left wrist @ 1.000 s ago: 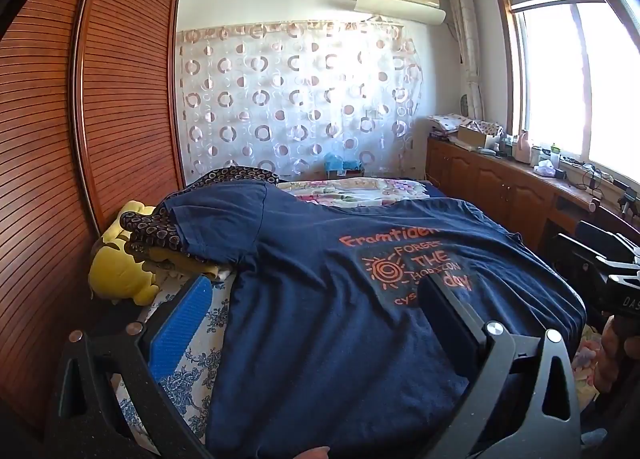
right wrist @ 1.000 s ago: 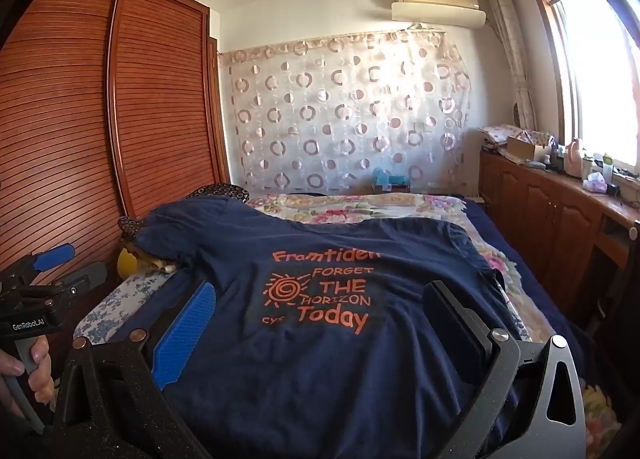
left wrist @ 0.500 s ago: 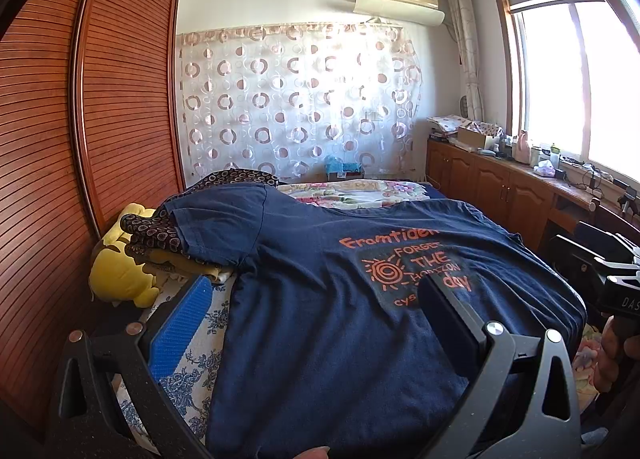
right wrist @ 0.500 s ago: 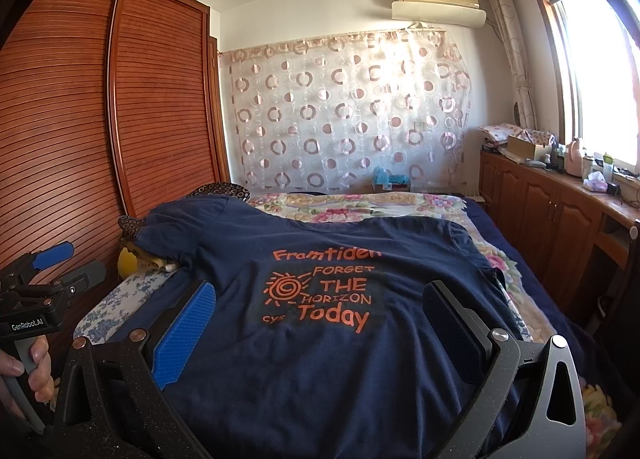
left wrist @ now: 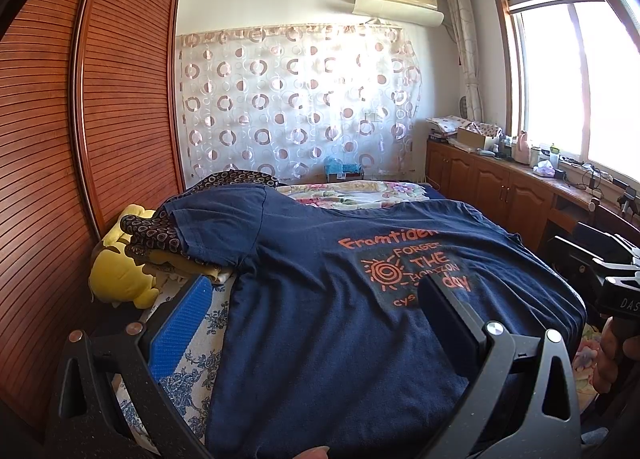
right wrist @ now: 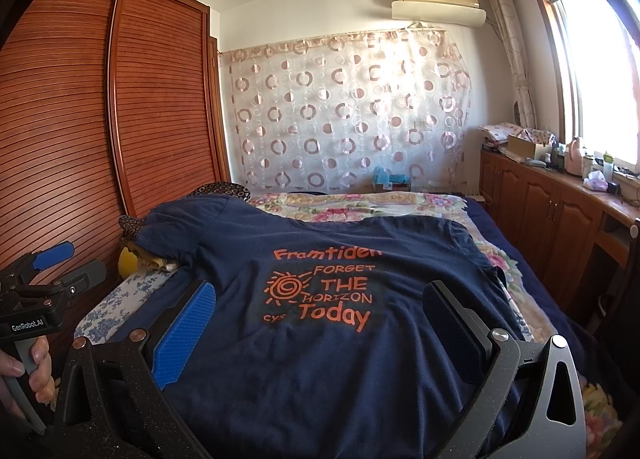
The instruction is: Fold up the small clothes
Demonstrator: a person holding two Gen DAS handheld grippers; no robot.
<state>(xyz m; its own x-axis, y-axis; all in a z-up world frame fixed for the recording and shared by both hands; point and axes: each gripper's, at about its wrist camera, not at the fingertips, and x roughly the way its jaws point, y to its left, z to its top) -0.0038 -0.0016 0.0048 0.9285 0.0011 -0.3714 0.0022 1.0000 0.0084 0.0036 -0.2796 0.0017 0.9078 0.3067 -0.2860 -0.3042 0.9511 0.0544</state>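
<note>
At nine o'clock my left gripper point(left wrist: 308, 323) hangs wide open over the bed point(left wrist: 188, 371), holding nothing; at centre the navy T-shirt point(right wrist: 320, 339) lies print-up, spread flat, its far sleeve point(left wrist: 216, 219) draped over a patterned pile point(left wrist: 156, 231) by the yellow plush toy point(left wrist: 116, 275). At three o'clock my right gripper point(right wrist: 316, 323) gapes equally wide, empty. Nothing has shifted over the last second, so I judge folding hasn't begun; hem corners come first
</note>
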